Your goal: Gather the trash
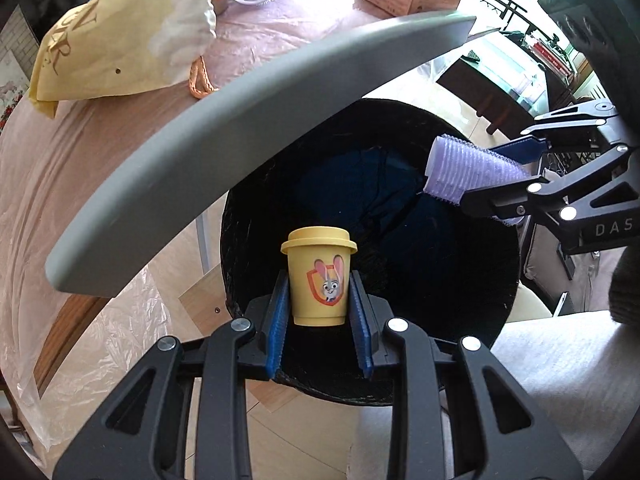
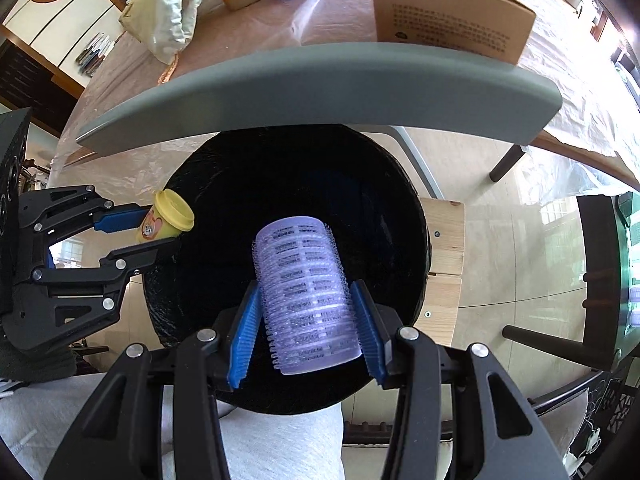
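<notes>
Trash hangs over the black bin [image 1: 360, 380]: the left gripper [image 1: 320, 300] is clamped on a yellow cup [image 1: 319, 276], the right gripper [image 2: 308, 328] on a purple hair roller [image 2: 306, 292]. Both pieces sit above the bin's mouth, so each should drop cleanly if the fingers part fully before pulling away.

"DAS" on right gripper [image 1: 486, 182] (partial).

Both grippers [image 1: 320, 312] [image 2: 306, 332]: black linkage arms, silver rivets, blue ribbed pads; "DAS" lettering on one.
</notes>
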### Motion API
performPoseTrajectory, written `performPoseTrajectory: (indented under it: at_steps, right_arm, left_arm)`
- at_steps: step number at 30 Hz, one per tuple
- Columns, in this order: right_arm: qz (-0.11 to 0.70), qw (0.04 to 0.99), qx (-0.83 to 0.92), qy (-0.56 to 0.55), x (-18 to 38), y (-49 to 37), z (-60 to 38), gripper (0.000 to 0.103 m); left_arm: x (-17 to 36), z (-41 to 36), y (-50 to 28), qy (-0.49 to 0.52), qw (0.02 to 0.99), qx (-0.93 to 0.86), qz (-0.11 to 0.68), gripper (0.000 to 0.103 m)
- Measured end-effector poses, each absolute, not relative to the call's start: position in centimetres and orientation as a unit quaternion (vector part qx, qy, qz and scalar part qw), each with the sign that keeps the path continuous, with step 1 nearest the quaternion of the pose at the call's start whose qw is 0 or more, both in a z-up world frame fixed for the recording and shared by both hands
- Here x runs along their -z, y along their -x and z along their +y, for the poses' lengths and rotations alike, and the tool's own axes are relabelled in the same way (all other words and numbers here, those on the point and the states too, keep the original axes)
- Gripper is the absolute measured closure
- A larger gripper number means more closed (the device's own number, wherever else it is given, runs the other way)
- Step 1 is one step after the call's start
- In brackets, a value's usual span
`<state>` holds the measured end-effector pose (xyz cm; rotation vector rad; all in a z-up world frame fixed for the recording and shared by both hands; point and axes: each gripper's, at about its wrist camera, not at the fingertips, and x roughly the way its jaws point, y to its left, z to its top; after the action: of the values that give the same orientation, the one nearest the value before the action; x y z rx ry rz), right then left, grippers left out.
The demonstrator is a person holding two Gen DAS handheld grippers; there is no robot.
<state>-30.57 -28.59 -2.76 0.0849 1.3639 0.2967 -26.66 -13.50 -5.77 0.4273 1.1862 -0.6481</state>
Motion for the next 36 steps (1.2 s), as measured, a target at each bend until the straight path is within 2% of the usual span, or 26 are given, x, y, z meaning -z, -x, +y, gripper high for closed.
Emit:
performPoseTrajectory:
  at_steps: [18, 21, 22, 23, 24, 25, 30, 34, 36]
  right_arm:
    - [0.641, 0.757, -0.116, -0.044, 4.3, 29.5, -28.8, 0.058]
    - [0.642, 0.756, -0.118, -0.051, 4.4, 29.5, -28.9, 0.056]
    - [0.641, 0.757, -0.119, -0.053, 4.4, 29.4, -29.1, 0.05]
    - [0.64, 0.758, -0.117, -0.053, 4.3, 29.4, -29.3, 0.044]
    - [0.638, 0.76, -0.113, -0.054, 4.2, 29.6, -29.6, 0.034]
    - [0.635, 0.763, -0.107, -0.056, 3.9, 29.7, -29.9, 0.029]
    - [0.615, 0.78, -0.088, -0.082, 1.1, 31.2, -32.2, 0.028]
    - [0.567, 0.818, -0.061, -0.07, -2.8, 33.0, -33.6, 0.017]
    - [0.54, 0.838, -0.048, -0.062, -4.7, 33.5, -34.2, 0.013]
  left_arm:
    - [8.4, -15.4, 26.2, -0.219, 0.75, 0.288, 0.553, 0.072]
    - [8.4, -15.8, 26.2, -0.215, 0.753, 0.29, 0.549, 0.072]
    - [8.2, -15.9, 26.2, -0.21, 0.758, 0.291, 0.545, 0.069]
    - [8.0, -15.8, 26.1, -0.207, 0.76, 0.288, 0.545, 0.047]
    - [7.7, -15.7, 26.0, -0.205, 0.765, 0.28, 0.542, 0.025]
    - [7.3, -15.5, 26.1, -0.199, 0.773, 0.278, 0.534, 0.024]
    - [5.3, -14.4, 26.7, -0.181, 0.786, 0.276, 0.523, 0.024]
    - [2.2, -13.0, 27.2, -0.144, 0.81, 0.28, 0.496, 0.023]
    - [-0.1, -12.3, 27.1, -0.125, 0.831, 0.274, 0.468, 0.012]
